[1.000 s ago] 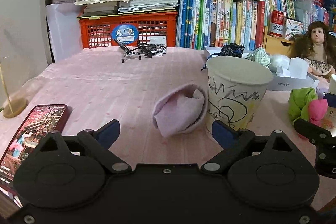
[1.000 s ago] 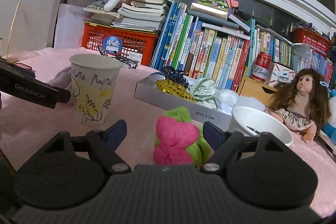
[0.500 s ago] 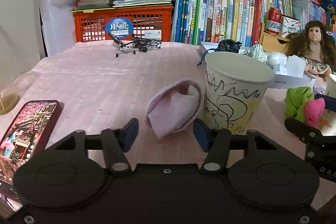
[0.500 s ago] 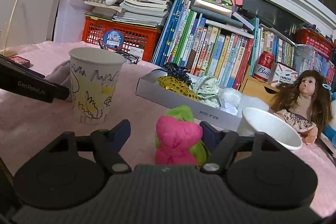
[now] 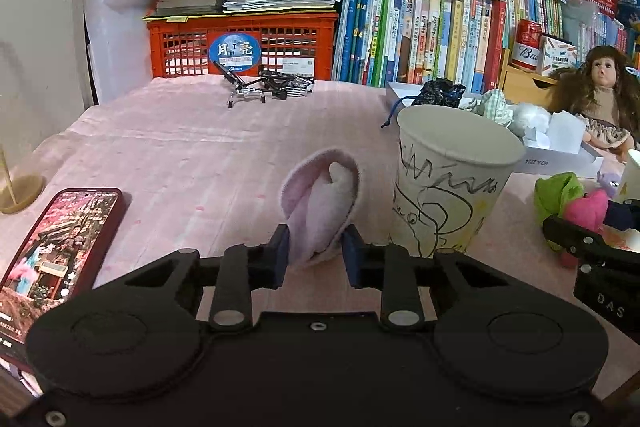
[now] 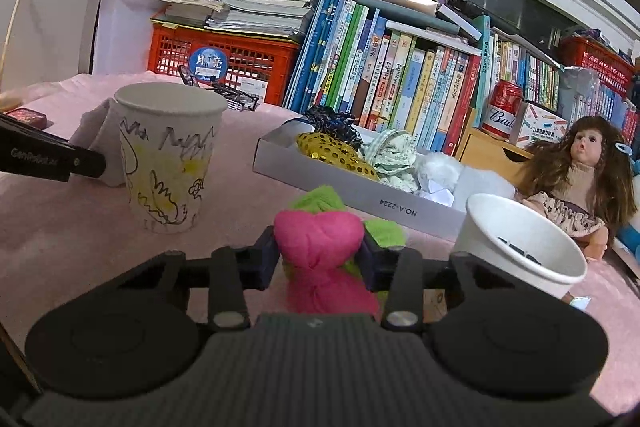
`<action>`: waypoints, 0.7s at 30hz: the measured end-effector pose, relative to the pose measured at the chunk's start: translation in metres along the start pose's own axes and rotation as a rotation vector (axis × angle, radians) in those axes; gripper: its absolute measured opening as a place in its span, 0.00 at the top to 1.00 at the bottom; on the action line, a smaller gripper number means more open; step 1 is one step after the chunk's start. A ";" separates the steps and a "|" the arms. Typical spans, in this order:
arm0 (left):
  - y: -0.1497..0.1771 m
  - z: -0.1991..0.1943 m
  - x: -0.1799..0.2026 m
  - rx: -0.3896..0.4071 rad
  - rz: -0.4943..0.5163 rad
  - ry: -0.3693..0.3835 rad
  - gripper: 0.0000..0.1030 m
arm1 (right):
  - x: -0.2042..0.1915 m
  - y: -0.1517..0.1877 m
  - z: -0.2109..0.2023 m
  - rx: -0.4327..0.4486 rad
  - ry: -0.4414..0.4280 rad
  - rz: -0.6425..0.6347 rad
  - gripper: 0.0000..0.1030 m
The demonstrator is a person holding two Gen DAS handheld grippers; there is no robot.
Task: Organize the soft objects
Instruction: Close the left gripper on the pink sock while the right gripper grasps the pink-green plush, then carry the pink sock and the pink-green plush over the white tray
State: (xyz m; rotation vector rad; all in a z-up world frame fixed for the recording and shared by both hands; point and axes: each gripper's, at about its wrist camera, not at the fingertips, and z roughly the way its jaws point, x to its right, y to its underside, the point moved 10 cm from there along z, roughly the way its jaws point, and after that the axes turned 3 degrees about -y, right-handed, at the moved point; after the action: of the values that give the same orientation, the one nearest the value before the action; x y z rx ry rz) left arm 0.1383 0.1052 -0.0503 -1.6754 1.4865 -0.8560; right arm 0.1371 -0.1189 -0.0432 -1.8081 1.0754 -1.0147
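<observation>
A fuzzy pale-pink rolled sock (image 5: pixel 320 199) lies on the pink tablecloth beside a doodled paper cup (image 5: pixel 452 183). My left gripper (image 5: pixel 314 253) is closing on the sock, and its blue pads squeeze the near end from both sides. In the right wrist view a pink and green soft toy (image 6: pixel 320 239) sits between the pads of my right gripper (image 6: pixel 320 259), whose jaws are closing and press on it. The same doodled cup (image 6: pixel 168 155) stands to its left. Behind the toy, a grey box (image 6: pixel 360 193) holds several soft items.
A phone (image 5: pixel 56 255) lies at the near left. A tilted white paper cup (image 6: pixel 520 243) is right of the toy, with a doll (image 6: pixel 580 179) behind it. An orange crate (image 5: pixel 240 43), stacked books and a small black rack (image 5: pixel 264 87) line the back.
Both grippers have gone from wide open to closed in. The left pads now pinch the pink sock, which has narrowed and stands taller. The right pads now press the pink and green toy.
</observation>
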 end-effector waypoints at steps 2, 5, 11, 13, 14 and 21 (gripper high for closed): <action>0.000 -0.004 -0.001 0.002 -0.004 0.000 0.75 | 0.001 -0.001 -0.001 0.005 -0.003 0.008 0.59; 0.000 -0.011 -0.003 0.009 -0.009 -0.002 0.76 | 0.000 -0.002 -0.004 0.008 -0.015 0.011 0.61; -0.001 -0.021 -0.006 0.017 -0.013 -0.007 0.77 | -0.003 -0.005 -0.012 0.026 -0.037 0.009 0.61; -0.001 -0.022 -0.007 0.017 -0.013 -0.007 0.77 | -0.004 -0.007 -0.014 0.034 -0.040 0.009 0.61; -0.002 -0.022 -0.007 0.017 -0.015 -0.006 0.78 | -0.004 -0.009 -0.016 0.039 -0.041 0.009 0.61; -0.007 -0.028 -0.007 0.034 -0.024 -0.005 0.79 | 0.001 -0.019 -0.022 0.079 -0.036 0.034 0.63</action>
State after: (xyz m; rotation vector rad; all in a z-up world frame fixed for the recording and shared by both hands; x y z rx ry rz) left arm 0.1174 0.1106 -0.0297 -1.6731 1.4431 -0.8843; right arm 0.1232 -0.1182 -0.0183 -1.7328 1.0270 -0.9866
